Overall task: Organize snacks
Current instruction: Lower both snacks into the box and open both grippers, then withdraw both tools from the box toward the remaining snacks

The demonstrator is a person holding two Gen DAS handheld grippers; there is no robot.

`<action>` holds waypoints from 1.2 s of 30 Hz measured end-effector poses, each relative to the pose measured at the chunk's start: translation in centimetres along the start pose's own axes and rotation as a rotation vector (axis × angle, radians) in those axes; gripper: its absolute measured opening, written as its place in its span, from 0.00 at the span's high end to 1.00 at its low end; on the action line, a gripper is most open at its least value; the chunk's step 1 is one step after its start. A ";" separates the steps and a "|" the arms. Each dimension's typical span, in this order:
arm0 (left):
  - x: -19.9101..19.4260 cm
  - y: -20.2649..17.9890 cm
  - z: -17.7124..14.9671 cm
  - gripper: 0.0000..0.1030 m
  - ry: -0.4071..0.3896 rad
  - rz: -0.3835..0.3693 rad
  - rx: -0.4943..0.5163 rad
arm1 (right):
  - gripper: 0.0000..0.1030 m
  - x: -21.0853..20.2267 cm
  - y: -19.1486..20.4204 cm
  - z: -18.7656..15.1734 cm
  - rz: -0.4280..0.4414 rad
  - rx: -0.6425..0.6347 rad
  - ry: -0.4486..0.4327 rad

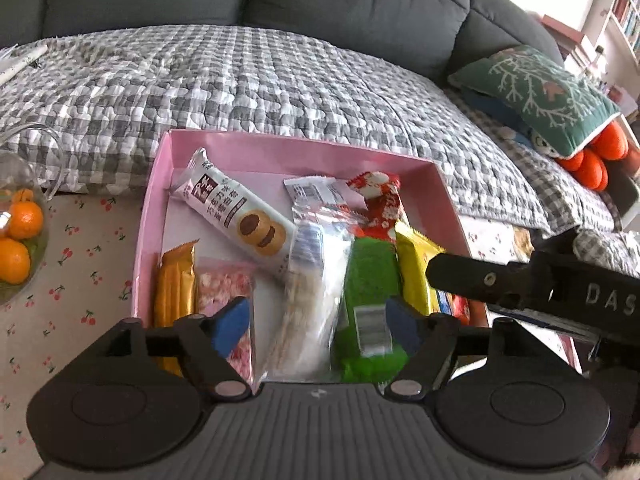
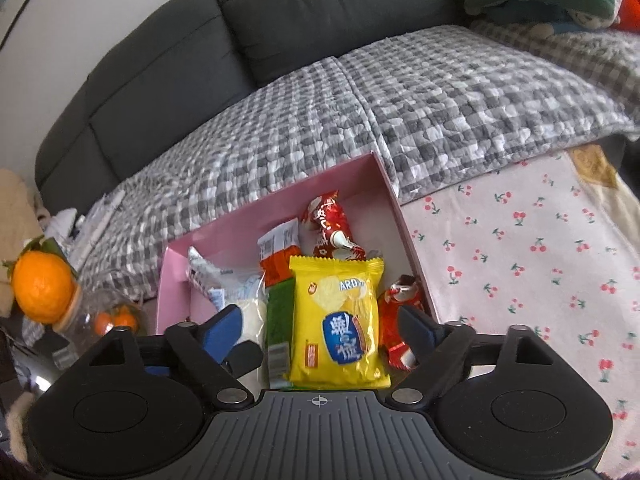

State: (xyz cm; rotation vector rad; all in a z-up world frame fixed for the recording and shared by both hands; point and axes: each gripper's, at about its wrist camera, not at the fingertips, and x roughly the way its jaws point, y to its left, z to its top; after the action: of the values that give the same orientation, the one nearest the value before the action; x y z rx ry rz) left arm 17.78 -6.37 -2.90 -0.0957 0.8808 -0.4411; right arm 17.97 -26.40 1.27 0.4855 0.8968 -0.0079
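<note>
A: Snacks lie packed in the pink box, which sits on a cherry-print cloth against a checked quilt. Where are your grippers?

B: Your left gripper hangs over the near end of the box, jaws apart; a clear wafer packet and a green packet lie between the blue pads without touching them.

A: And your right?

B: Your right gripper is spread wide above a yellow chip bag; neither pad presses it. A red sweet lies just beside the bag. A biscuit pack lies tilted at the far left.
</note>
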 end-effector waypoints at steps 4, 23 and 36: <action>-1.2 0.0 -0.8 0.19 0.013 0.023 0.010 | 0.09 -1.5 0.9 -0.5 -0.026 -0.043 0.025; -7.3 -0.1 -5.4 0.01 0.087 0.129 0.025 | 0.05 -7.7 2.8 -5.8 -0.148 -0.155 0.100; -7.7 0.7 -9.3 0.01 0.132 0.215 0.138 | 0.05 -6.9 3.3 -10.4 -0.130 -0.178 0.251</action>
State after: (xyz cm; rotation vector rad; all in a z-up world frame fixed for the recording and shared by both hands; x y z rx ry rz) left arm 6.65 -1.68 -3.47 0.1548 0.9760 -0.3083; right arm 6.52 -20.57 2.32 0.2646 1.1635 0.0142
